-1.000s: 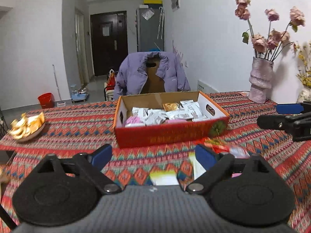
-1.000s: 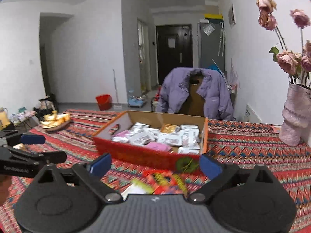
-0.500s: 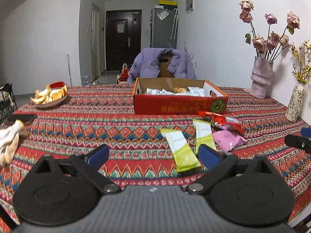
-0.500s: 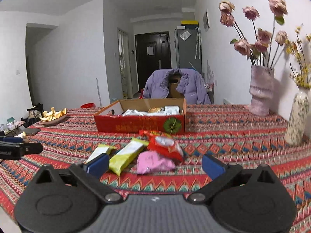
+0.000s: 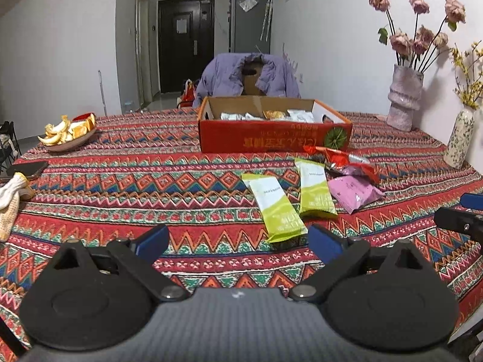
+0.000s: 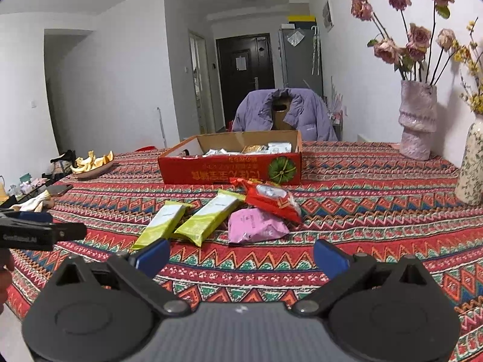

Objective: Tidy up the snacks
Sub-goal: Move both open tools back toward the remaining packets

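We see a patterned tablecloth (image 5: 126, 181) under an open red box (image 5: 273, 138) of snacks; four loose packets (image 6: 208, 220) lie just before it. Both grippers — left (image 5: 238, 242), right (image 6: 240, 255) — hang released, empty. Behind the box, a purple jacket (image 6: 283, 114) — white walls around.

Lying loose: 2 green snack bars (image 5: 277, 208) (image 5: 315, 191), 1 pink packet (image 5: 354, 192), 1 red packet (image 6: 271, 199); standing: 1 cardboard box (image 5: 273, 141), 2 vases (image 5: 404, 98) (image 5: 459, 138).

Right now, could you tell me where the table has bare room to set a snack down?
Bare cloth lies between the peel plate and the red box, and right of the pink packet toward the vases. The packets crowd just before the box.
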Motion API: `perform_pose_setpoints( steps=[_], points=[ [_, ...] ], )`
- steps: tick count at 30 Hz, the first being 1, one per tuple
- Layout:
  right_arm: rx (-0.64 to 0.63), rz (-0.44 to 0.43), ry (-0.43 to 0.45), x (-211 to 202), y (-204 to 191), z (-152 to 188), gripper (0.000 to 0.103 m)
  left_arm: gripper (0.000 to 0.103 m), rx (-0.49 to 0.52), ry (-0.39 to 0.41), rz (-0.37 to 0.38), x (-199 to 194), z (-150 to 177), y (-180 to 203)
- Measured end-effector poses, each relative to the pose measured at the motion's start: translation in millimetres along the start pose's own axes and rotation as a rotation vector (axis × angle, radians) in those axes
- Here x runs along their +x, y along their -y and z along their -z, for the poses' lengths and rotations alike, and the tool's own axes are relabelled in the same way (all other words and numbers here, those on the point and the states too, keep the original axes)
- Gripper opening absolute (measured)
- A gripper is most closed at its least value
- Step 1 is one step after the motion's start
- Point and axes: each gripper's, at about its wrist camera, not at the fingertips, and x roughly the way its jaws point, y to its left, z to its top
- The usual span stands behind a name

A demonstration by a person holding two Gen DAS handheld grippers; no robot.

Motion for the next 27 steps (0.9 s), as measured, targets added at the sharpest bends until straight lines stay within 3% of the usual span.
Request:
perform_pose_setpoints(
  steps=[7,11,15,23,27],
  points=[
    [-0.010,0.020,-0.039,21,6,-10,0.097,0.100,-0.002,-0.036,0.046,30,-6,6],
    [0.016,-0.008,-0.042,34,13,-15,0.097,0.100,0.027,-0.062,0.033,51,-13,16],
    [0.020,-0.034,-0.074,54,14,-18,0.088,0.100,0.012,-0.072,0.037,73,-18,19],
    [0.035,-0.072,-0.118,94,11,-22,0.086,0.100,0.021,-0.120,0.060,121,-28,30],
    [0.001,-0.033,-0.151,116,13,-23,0.086,0.092,0.000,-0.147,0.064,140,-30,28]
  ],
)
